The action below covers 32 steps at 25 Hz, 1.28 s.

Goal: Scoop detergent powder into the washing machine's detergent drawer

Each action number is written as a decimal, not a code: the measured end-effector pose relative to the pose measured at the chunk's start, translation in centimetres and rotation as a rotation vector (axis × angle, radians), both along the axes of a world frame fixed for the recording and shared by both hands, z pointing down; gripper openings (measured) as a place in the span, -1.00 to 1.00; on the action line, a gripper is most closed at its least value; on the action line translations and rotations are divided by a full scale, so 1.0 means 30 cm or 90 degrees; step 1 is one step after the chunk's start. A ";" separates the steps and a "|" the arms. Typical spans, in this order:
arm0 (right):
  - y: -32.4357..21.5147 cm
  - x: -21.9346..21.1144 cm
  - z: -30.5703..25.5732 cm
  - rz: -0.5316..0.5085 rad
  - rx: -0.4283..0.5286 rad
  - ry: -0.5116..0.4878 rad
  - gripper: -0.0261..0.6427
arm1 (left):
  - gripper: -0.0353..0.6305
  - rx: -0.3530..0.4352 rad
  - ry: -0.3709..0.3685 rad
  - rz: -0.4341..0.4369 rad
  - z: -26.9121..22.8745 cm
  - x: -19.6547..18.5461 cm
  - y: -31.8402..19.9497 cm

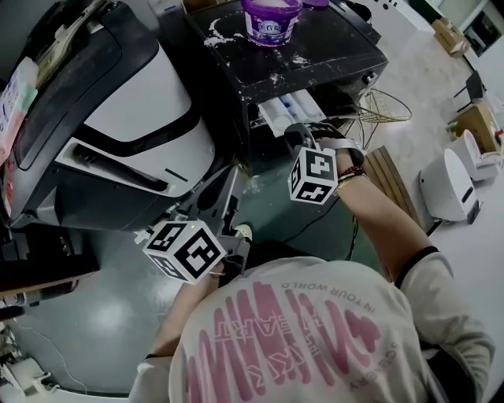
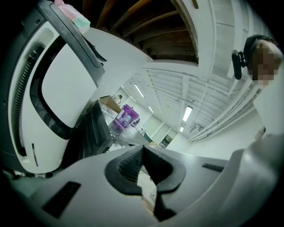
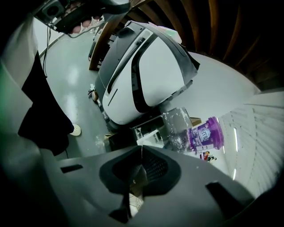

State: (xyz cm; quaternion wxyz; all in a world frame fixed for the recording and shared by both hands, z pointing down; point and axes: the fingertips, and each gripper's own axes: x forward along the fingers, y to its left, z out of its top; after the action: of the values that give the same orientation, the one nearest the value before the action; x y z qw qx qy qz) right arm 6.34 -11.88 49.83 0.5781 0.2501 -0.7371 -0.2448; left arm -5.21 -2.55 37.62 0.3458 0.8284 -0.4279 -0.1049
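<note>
The right gripper (image 3: 141,148) is pointing down at the open drawer (image 1: 287,110), its jaws pressed together on nothing. In the head view the drawer is sitting at 12 to 1 o'clock, under the tub (image 1: 271,19) at 12. The left gripper (image 2: 142,148), at 7 o'clock, is likewise closed and empty. No scoop is showing, so one probably needs fetching first, then carrying level over the narrow white plastic compartments. Loose powder (image 1: 216,35) is already dusting the glossy black top (image 1: 335,47) beside the round purple tub.

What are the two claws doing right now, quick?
Left claw: closed, holding nothing.
Right claw: closed, holding nothing.
</note>
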 end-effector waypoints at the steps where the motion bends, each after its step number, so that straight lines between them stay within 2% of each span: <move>1: 0.001 0.000 0.000 -0.003 0.002 0.002 -0.92 | -0.89 0.001 -0.001 0.000 -0.001 0.003 0.005; 11: 0.008 -0.001 0.005 -0.047 0.043 0.031 -0.92 | -0.89 0.011 -0.016 -0.017 -0.022 0.007 0.019; 20: 0.015 0.003 0.003 -0.063 0.094 0.028 -0.92 | -0.88 0.008 -0.020 -0.026 -0.029 0.025 0.040; 25: 0.013 0.001 -0.001 -0.049 0.086 -0.012 -0.92 | -0.89 0.010 -0.026 -0.035 -0.038 0.022 0.053; 29: 0.015 0.006 -0.002 -0.048 0.094 -0.020 -0.92 | -0.89 0.009 -0.032 -0.039 -0.041 0.031 0.066; 31: 0.009 0.014 -0.007 -0.021 0.087 -0.057 -0.92 | -0.89 0.008 -0.031 -0.043 -0.041 0.031 0.068; 32: 0.001 0.021 -0.013 0.010 0.072 -0.098 -0.92 | -0.89 0.008 -0.030 -0.046 -0.042 0.031 0.068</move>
State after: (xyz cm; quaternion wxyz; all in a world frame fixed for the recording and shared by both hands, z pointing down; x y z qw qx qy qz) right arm 6.96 -11.85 49.46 0.5064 0.3058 -0.7627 -0.2614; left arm -4.29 -0.52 36.35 0.3265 0.8170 -0.4645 -0.1007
